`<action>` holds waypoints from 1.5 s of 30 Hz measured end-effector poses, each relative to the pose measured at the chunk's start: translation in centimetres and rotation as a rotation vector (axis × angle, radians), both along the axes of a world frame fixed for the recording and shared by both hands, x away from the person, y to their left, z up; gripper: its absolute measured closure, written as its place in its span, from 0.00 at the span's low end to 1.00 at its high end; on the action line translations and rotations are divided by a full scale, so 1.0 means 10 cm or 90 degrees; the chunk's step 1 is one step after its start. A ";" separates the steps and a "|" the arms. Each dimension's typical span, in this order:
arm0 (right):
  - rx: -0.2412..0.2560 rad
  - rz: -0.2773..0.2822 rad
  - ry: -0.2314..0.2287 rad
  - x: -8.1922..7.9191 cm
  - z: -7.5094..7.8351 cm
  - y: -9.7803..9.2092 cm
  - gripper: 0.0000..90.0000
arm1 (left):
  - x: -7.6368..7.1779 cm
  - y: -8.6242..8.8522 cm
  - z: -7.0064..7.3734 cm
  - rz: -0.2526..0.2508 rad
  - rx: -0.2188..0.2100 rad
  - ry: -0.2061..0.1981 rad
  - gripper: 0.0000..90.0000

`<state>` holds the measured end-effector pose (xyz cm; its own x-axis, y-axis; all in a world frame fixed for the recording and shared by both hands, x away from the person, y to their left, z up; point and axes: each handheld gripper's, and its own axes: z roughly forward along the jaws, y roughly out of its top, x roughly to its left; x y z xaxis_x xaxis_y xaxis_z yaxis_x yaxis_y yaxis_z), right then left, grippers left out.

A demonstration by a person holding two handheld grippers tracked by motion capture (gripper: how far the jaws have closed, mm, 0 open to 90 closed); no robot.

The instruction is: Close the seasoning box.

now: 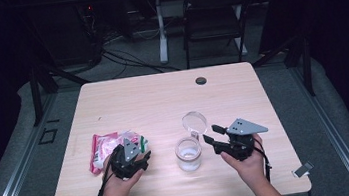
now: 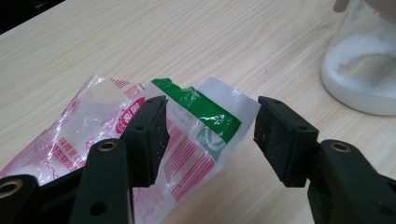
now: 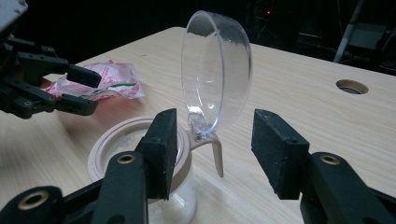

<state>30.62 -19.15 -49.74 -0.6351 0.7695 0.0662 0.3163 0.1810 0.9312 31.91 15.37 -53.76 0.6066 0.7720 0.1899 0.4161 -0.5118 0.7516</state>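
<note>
two black jaws of the left gripper point(image 2: 210, 135) are seen nearest the lens in the left gripper view, spread wide, with nothing clamped; the torn end of a plastic packet point(image 2: 187, 126) lies between and under them on the table point(image 2: 140, 42).

one pale wooden table is seen from above, with one round cable hole point(image 1: 201, 80) near its far edge. two forearms come in from the near edge, each hand around one gripper. beyond the table, on the floor, one dark folding chair point(image 1: 213, 20) is seen.

one glass jar point(image 1: 189, 152) stands near the middle of the table's near half, between the two grippers, with white powder in its bottom. its clear hinged lid point(image 3: 215, 74) is stood up open on a beige collar. the right gripper point(image 3: 212, 149) is held just beside the jar, jaws set wide apart on either side of the lid's hinge, touching nothing that can be made out.

the packet is clear plastic printed in pink and red, with a green band at its torn mouth and a green emblem below it. red stripes and small characters are printed on it, but they cannot be read. whether one packet or more lies there cannot be told. it lies left of the jar, well apart from it.
</note>
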 end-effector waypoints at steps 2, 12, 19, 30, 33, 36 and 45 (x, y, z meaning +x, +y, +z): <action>0.003 -0.009 0.001 -0.01 0.00 -0.02 0.55 | 0.02 0.00 -0.01 0.006 0.006 0.001 0.52; -0.001 -0.024 0.004 -0.07 -0.02 -0.09 0.53 | 0.13 -0.02 -0.07 0.025 0.040 -0.016 0.60; -0.007 -0.029 0.001 -0.10 -0.05 -0.11 0.58 | 0.17 -0.07 -0.10 0.029 0.063 -0.013 0.68; -0.012 -0.035 0.014 -0.10 -0.08 -0.15 0.62 | 0.21 -0.06 -0.12 0.040 0.050 0.003 0.74; -0.028 -0.034 0.027 -0.09 -0.09 -0.14 0.65 | 0.22 -0.05 -0.12 0.036 0.045 0.008 0.76; -0.041 -0.030 0.036 -0.09 -0.10 -0.13 0.68 | 0.23 -0.04 -0.13 0.039 0.034 0.010 0.77; -0.055 -0.039 0.039 -0.09 -0.11 -0.14 0.69 | 0.24 -0.02 -0.17 0.050 0.030 0.000 0.74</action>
